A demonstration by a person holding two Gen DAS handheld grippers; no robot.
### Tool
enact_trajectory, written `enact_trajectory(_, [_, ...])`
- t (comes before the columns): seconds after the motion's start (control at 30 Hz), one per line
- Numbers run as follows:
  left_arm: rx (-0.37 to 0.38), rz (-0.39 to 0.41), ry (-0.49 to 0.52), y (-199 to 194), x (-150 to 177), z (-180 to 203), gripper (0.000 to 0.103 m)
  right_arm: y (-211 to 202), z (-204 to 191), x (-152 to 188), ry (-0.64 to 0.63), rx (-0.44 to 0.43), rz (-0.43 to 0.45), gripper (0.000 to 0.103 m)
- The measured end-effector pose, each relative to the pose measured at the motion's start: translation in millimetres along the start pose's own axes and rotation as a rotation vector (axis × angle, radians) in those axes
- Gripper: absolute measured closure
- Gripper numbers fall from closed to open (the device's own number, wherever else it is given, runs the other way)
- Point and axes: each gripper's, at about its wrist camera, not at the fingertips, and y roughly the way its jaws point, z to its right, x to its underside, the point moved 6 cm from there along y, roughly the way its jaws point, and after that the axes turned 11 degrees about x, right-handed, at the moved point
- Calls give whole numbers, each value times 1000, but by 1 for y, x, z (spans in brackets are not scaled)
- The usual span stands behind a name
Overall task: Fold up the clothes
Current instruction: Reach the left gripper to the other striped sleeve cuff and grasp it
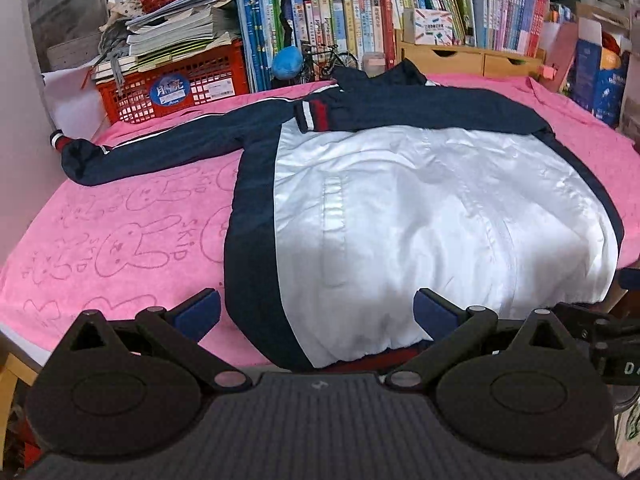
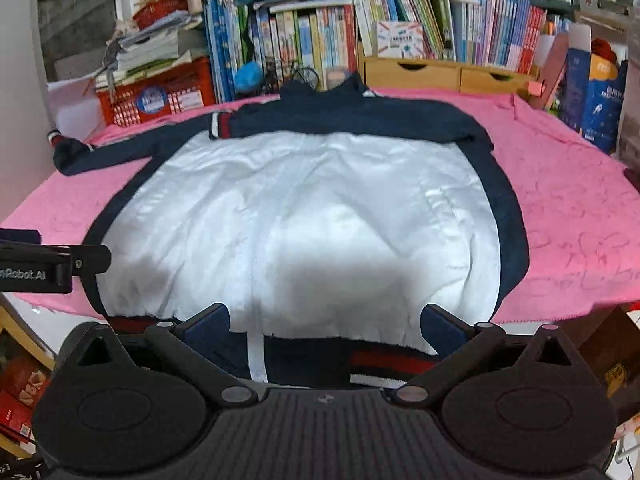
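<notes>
Jacket: navy-and-white satin jacket (image 1: 400, 216) spread flat on pink rabbit-print towel (image 1: 132, 236), white panel up, collar at the far side from the grippers, red-striped hem at the near towel edge.
Folded sleeve: navy sleeve with red-and-white striped cuff (image 1: 314, 115) laid across the jacket's upper chest, cuff near the jacket's left shoulder.
Spread sleeve: other navy sleeve (image 1: 160, 148) stretched out leftward from the jacket over the towel, its cuff at the towel's far-left edge.
Left gripper: black two-finger claw with blue pads (image 1: 316, 312), jaws wide apart, holding nothing, poised at the jacket's near-left hem, one pad (image 1: 198, 314) over the towel, the other over the white panel.
Right gripper: matching black claw (image 2: 326, 326), jaws spread, empty, at the jacket's near hem, straddling the zip line and the striped waistband (image 2: 384, 364).
Behind the jacket: red plastic crate (image 1: 176, 84) stacked with papers, row of upright books (image 1: 352, 28), wooden drawer box (image 1: 468, 58).
</notes>
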Motion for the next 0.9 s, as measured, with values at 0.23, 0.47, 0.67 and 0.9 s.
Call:
enact_trajectory(0.23, [36,17,-1,1,4,0,0,7,8,9,10,-7,-21,0])
enact_trajectory(0.47, [-64,223,-60,8,-54,-75,0,2,10,-32,-50,7,259,0])
enact_trajectory(0.67, [-276,354,-243,14,-97,-189,0,30,-6,-69,-48,8,345,0])
enact_trajectory(0.9, [-431,325,-329,52,-126,-298,0,78,-37,-100,-124,17,339,0])
